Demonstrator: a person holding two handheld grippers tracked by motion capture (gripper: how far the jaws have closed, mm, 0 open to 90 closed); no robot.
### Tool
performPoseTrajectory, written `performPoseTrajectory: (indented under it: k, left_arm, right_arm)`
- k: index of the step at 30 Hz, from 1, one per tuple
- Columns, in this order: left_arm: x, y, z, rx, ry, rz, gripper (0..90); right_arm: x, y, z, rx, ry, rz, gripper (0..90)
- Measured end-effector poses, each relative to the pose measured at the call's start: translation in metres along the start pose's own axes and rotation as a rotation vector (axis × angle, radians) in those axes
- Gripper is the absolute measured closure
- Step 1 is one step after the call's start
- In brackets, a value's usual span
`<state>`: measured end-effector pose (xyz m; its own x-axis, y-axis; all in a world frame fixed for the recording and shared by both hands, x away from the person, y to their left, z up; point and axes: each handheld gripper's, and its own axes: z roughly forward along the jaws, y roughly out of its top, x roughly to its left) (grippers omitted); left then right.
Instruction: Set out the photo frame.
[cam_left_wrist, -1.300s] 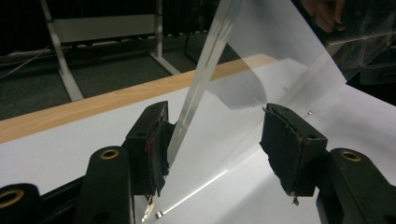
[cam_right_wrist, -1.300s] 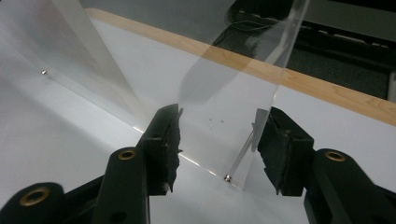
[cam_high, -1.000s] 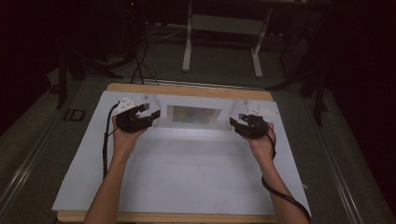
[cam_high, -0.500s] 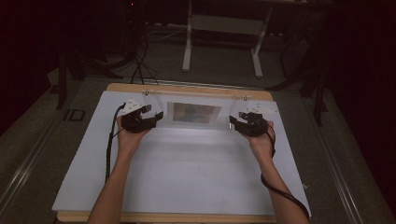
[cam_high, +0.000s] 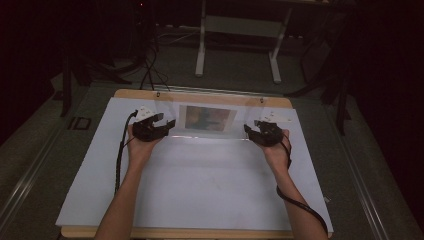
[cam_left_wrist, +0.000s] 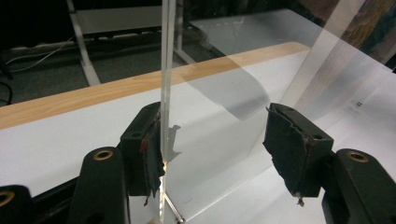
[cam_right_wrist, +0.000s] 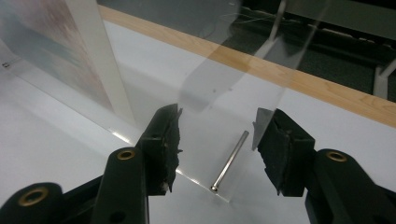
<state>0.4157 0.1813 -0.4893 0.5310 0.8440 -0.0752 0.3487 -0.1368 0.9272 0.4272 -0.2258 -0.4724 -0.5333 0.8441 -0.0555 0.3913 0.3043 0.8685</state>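
A clear acrylic picture stand (cam_high: 207, 120) with a colourful print stands upright at the back of the white table (cam_high: 200, 190). My left gripper (cam_high: 167, 125) is at its left end and my right gripper (cam_high: 248, 131) at its right end. In the left gripper view the clear panel's edge (cam_left_wrist: 164, 70) rises between the jaws of my left gripper (cam_left_wrist: 217, 144), close beside one pad (cam_left_wrist: 149, 149); these jaws have just been closing a little and stand wide. My right gripper (cam_right_wrist: 217, 135) is open around the panel's corner and a metal pin (cam_right_wrist: 229, 161).
The table's wooden back edge (cam_high: 200, 95) runs just behind the stand. Beyond it are a dark floor, cables and a white frame's legs (cam_high: 202, 55). A black cable (cam_high: 120, 160) trails along the left forearm and another (cam_high: 300, 205) along the right.
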Motion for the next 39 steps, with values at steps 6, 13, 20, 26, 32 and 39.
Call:
performPoseTrajectory:
  k: [6, 13, 20, 26, 32, 39]
  left_arm:
    - [-0.002, 0.002, 0.003, 0.007, 0.030, -0.012, 39.4]
    - [-0.006, 0.006, 0.007, 0.040, 0.068, 0.031, 37.9]
    - [-0.011, 0.009, 0.009, 0.067, 0.108, 0.055, 36.2]
    - [-0.013, 0.010, 0.008, 0.076, 0.121, 0.055, 36.3]
    - [-0.015, 0.011, 0.006, 0.089, 0.119, 0.052, 36.3]
    - [-0.018, 0.012, 0.003, 0.097, 0.116, 0.034, 36.3]
  right_arm:
    - [0.001, -0.001, 0.005, -0.006, -0.022, -0.017, 48.8]
    - [0.003, 0.000, 0.007, -0.005, -0.045, -0.038, 48.5]
    - [0.011, 0.002, 0.007, 0.004, -0.106, -0.086, 46.9]
    - [0.011, 0.003, 0.007, 0.010, -0.110, -0.083, 47.0]
    - [0.009, 0.003, 0.003, -0.003, -0.085, -0.046, 50.3]
    - [0.008, 0.008, -0.005, -0.014, -0.083, -0.055, 51.0]
